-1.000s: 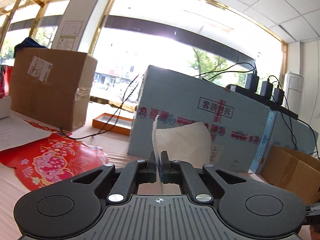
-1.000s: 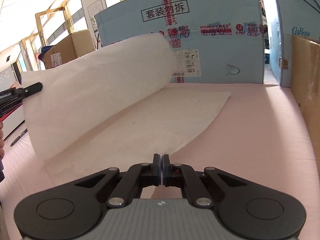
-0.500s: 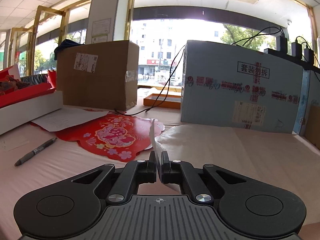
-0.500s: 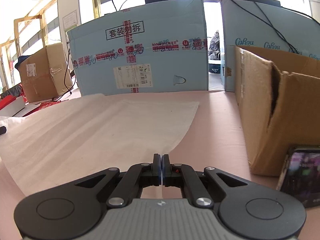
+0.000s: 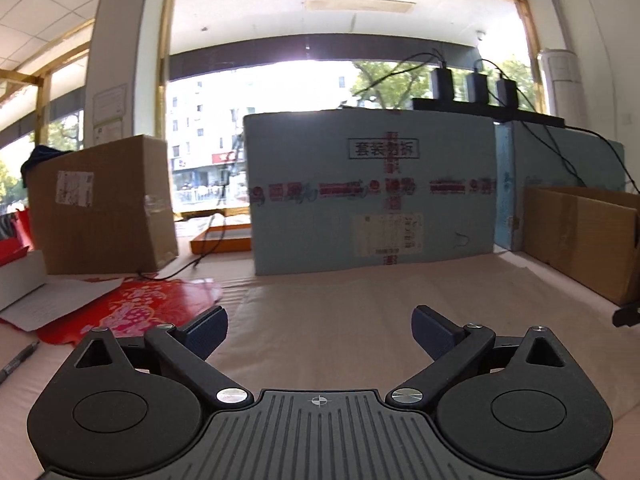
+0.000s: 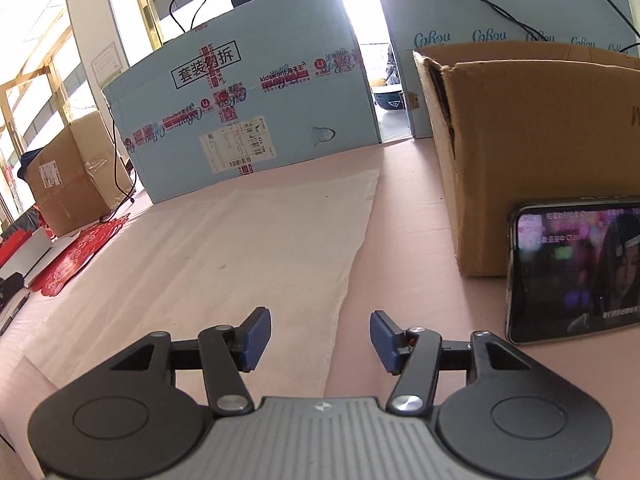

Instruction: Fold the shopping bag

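The white shopping bag (image 6: pixel 248 248) lies flat on the pink table, spreading from the near left toward the blue box. It also shows in the left wrist view (image 5: pixel 360 320) as a pale sheet ahead of the fingers. My left gripper (image 5: pixel 320 330) is open and empty, just above the bag. My right gripper (image 6: pixel 320 340) is open and empty, over the bag's near right edge.
A large blue box (image 6: pixel 248 120) stands at the back. A brown cardboard box (image 6: pixel 532 152) and a lit phone (image 6: pixel 576 272) stand at the right. Another cardboard box (image 5: pixel 100 204), a red paper (image 5: pixel 132 308), a pen (image 5: pixel 18 362) and cables lie at the left.
Both grippers have opened; the left has let go of the bag's edge, which now lies flat. The bag's lifted half has come down over the rest.
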### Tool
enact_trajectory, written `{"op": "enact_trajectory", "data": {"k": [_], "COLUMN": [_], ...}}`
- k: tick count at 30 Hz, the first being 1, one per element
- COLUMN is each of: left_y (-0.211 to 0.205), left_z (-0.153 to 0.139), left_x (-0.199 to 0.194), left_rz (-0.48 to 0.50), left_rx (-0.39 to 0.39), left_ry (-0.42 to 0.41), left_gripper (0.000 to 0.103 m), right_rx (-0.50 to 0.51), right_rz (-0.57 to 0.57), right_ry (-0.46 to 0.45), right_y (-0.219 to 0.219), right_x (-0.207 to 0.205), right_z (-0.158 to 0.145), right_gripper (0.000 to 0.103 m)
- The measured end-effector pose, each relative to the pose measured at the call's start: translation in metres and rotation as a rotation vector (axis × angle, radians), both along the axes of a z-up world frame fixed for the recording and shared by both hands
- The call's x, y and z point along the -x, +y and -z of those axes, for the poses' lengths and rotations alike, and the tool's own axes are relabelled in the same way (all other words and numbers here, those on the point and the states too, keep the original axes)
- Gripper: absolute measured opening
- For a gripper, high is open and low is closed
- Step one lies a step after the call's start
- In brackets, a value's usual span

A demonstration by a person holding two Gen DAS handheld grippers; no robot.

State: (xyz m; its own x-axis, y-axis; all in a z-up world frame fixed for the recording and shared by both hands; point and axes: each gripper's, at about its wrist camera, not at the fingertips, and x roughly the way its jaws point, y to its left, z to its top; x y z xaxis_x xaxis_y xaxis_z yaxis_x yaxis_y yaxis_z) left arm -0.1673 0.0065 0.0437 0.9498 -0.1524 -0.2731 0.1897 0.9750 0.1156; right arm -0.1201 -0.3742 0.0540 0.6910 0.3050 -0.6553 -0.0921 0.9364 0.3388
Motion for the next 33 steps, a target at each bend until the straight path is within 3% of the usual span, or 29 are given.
{"op": "enact_trajectory", "data": {"k": [4,8,10,15,17,19,21,27,29,31,33], "left_y": [-0.048,-0.076,-0.079,-0.075,-0.073,-0.074,-0.075,-0.06,-0.047,-0.033,-0.016], "left_z": [0.014,0.041,0.046,0.047,0.047,0.047,0.047,0.031,0.027,0.028,0.029], "left_x": [-0.016,-0.028,-0.029,-0.03,-0.03,-0.03,-0.031,-0.022,-0.019,-0.018,-0.018], "left_rz": [0.169,0.216,0.213,0.218,0.22,0.221,0.223,0.227,0.185,0.108,0.02], "left_rx": [-0.198,-0.38,-0.398,-0.355,-0.343,-0.336,-0.326,-0.235,-0.209,-0.222,-0.238], "left_ry": [0.055,0.154,0.16,0.184,0.19,0.193,0.197,0.134,0.126,0.131,0.146], "left_gripper": [0.1,0.1,0.103,0.103,0.103,0.103,0.103,0.103,0.103,0.103,0.103], "right_rx": [-0.05,-0.02,0.003,0.141,0.189,0.216,0.259,0.26,0.248,0.198,0.074], "right_rz": [-0.025,-0.072,-0.102,-0.183,-0.187,-0.167,-0.152,-0.107,-0.077,-0.051,-0.057], "right_ry": [0.068,0.117,0.113,0.071,0.042,0.003,-0.035,-0.126,-0.133,-0.139,-0.154], "right_y": [-0.006,0.003,0.012,0.044,0.053,0.054,0.054,0.047,0.04,0.032,0.024], "right_x": [0.01,0.019,0.021,0.024,0.028,0.032,0.036,0.04,0.038,0.034,0.03], "right_z": [-0.003,-0.006,-0.007,-0.006,-0.007,-0.007,-0.007,-0.015,-0.017,-0.021,-0.028], "right_gripper": [0.061,0.067,0.076,0.078,0.065,0.028,0.009,0.004,0.004,0.002,0.002]}}
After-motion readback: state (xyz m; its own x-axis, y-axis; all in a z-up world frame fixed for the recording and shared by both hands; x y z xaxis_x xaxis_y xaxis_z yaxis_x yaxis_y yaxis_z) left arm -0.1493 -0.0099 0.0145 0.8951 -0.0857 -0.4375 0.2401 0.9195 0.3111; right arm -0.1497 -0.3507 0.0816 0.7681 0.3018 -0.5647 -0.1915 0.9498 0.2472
